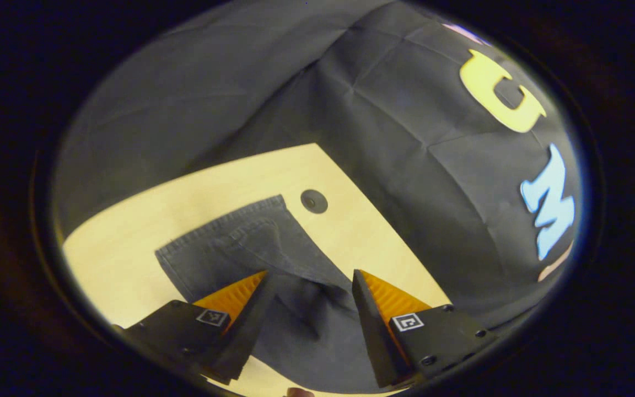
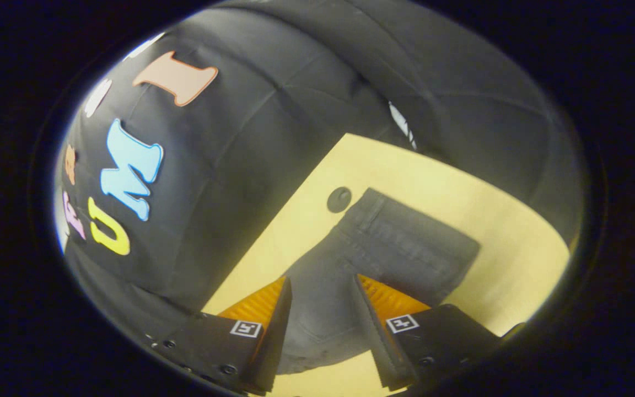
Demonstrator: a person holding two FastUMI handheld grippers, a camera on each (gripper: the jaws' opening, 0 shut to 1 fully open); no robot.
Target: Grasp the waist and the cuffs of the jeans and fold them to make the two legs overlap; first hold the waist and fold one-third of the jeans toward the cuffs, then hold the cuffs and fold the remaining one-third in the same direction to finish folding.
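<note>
from where i sat, the jeans (image 1: 251,242) lay flat on the pale table (image 1: 130,242), dark denim with one hemmed edge running toward the small round dark cap (image 1: 314,201) set into the tabletop, the corner of the cloth just beside that cap. in the left gripper view, the left gripper (image 1: 309,281) hung over the denim with its jaws spread wide, holding nothing, a soft ridge of cloth bunched between the two fingers. in the right gripper view, the right gripper (image 2: 322,286) was likewise released and empty, poised over the same garment (image 2: 400,242), which narrowed toward the camera. i could not tell from either view whether the fingertips touched the cloth or floated just above it. my worry was the grasp: if a jaw closed on the top layer alone, the lower layer would stay on the table and the fold would come out skewed. the bunched ridge under the left gripper could also get pinched, dragging a wrinkle through the fold. the two grippers seemed to sit at unequal places on the cloth, so lifting unevenly might twist the legs out of overlap. denim near the table edge could slide off if pulled hard.
</note>
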